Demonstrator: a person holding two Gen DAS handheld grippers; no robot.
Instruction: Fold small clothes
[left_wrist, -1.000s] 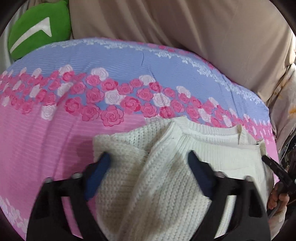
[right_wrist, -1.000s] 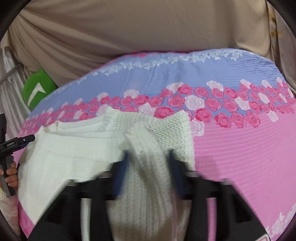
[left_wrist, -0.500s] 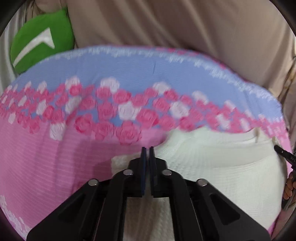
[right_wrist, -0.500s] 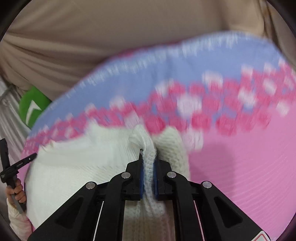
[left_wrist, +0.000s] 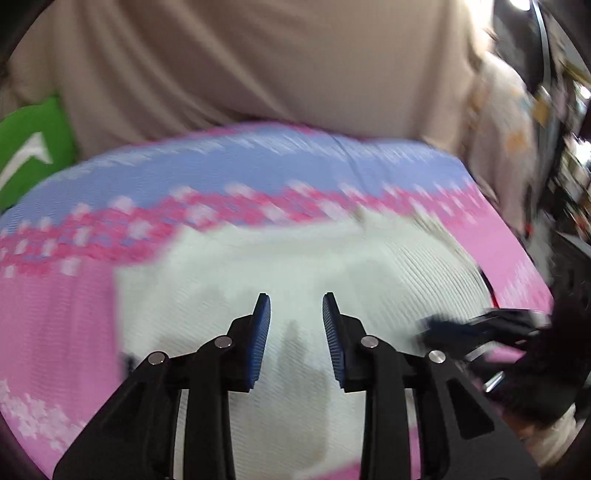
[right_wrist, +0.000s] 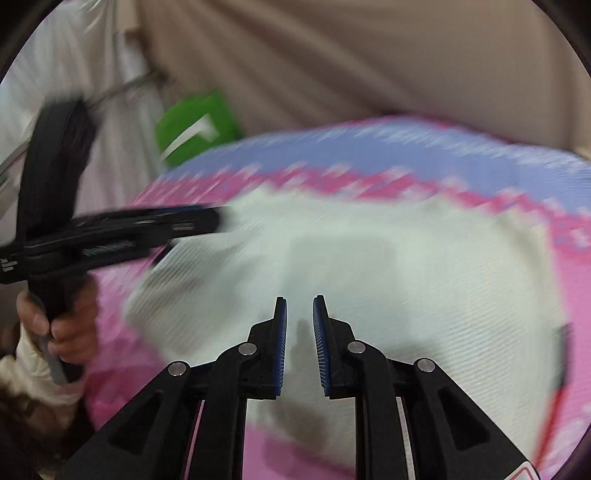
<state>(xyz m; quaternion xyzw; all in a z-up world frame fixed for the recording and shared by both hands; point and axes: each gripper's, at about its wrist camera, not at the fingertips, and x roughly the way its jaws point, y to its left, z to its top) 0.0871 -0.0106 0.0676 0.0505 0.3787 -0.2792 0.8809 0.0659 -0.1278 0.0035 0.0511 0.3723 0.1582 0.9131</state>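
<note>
A white knit sweater (left_wrist: 295, 258) lies folded flat on the pink and blue rose-print bedsheet (left_wrist: 55, 295); both views are blurred by motion. My left gripper (left_wrist: 296, 299) hovers over the sweater's near part, its jaws opening with nothing between the blue pads. My right gripper (right_wrist: 300, 301) hangs above the same sweater (right_wrist: 406, 258), its jaws also opening on a narrow, empty gap. Each gripper shows in the other's view: the right gripper (left_wrist: 436, 326) at the sweater's right edge, the left gripper (right_wrist: 210, 221) at its left edge, held by a hand (right_wrist: 66, 325).
A green cushion (left_wrist: 29, 155) with a white mark leans at the bed's far left corner. Beige draped cloth (left_wrist: 258, 66) backs the bed. Cluttered furniture (left_wrist: 561, 147) stands past the bed's right edge. A white ribbed fabric (right_wrist: 74, 55) hangs at the left.
The right gripper has let go of the knit fold it pinched half a second ago. The left gripper has gone from shut to partly open. Both have swung inward over the sweater.
</note>
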